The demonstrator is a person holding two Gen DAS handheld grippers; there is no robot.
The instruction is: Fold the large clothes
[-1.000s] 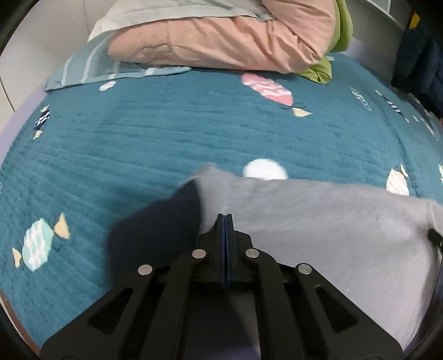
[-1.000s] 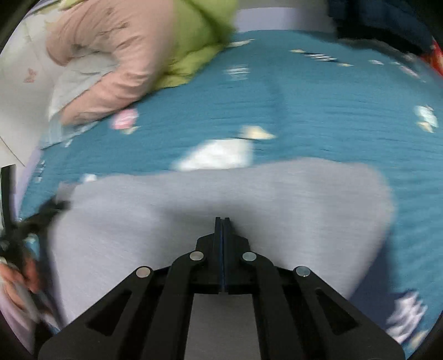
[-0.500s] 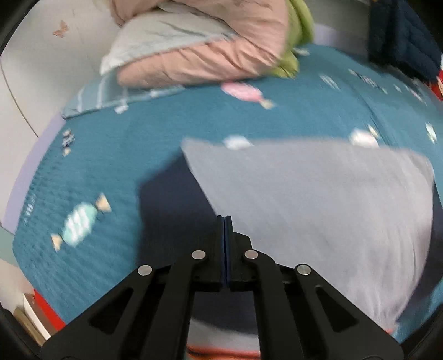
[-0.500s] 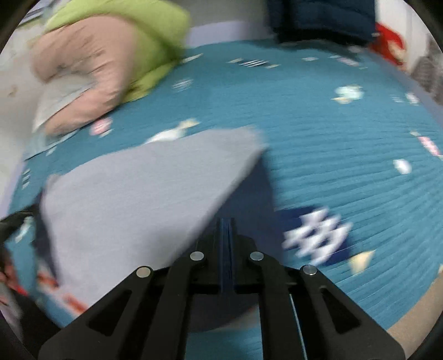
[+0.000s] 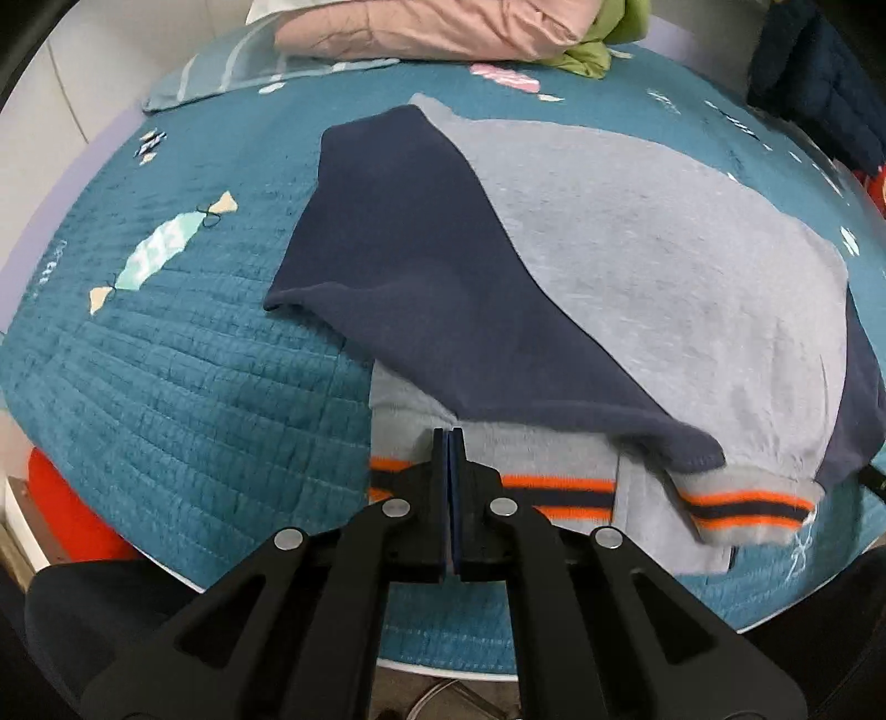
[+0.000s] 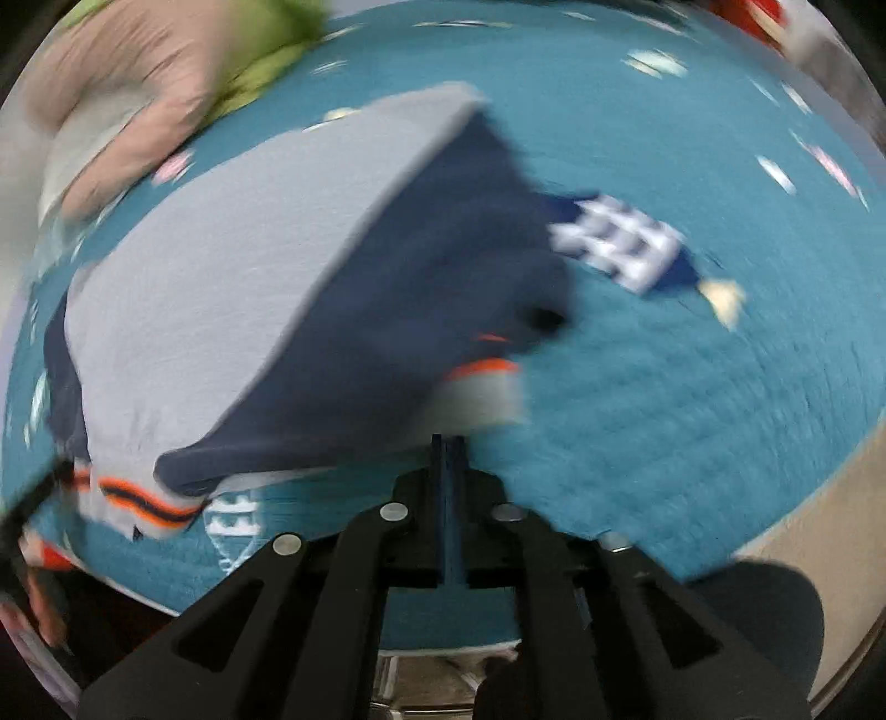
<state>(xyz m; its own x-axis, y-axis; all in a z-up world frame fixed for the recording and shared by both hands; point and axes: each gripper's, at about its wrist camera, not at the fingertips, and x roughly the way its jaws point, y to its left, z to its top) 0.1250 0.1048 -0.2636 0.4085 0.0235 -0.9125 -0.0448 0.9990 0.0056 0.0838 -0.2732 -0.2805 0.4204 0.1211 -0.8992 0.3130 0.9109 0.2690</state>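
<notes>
A grey sweatshirt [image 5: 653,232] with navy sleeves [image 5: 410,249] and orange-and-navy striped hem [image 5: 559,487] lies on the teal bedspread [image 5: 183,376], sleeves folded across it. My left gripper [image 5: 449,437] is shut, its tips over the grey hem near the bed's front edge; no cloth shows between its jaws. In the blurred right wrist view the sweatshirt [image 6: 221,249] lies left and ahead, a navy sleeve [image 6: 398,310] across it. My right gripper [image 6: 448,443] is shut just in front of the sweatshirt's near corner, above the bedspread [image 6: 664,387].
Pink and green bedding [image 5: 443,27] is piled at the head of the bed, also in the right wrist view [image 6: 138,83]. A dark navy garment [image 5: 819,77] lies at the far right. The bed's front edge runs just below both grippers.
Both grippers pulled back toward the bed's front edge. The sweatshirt, held up a second ago, now lies flat with sleeves and striped hem showing. The right view is still blurred by motion.
</notes>
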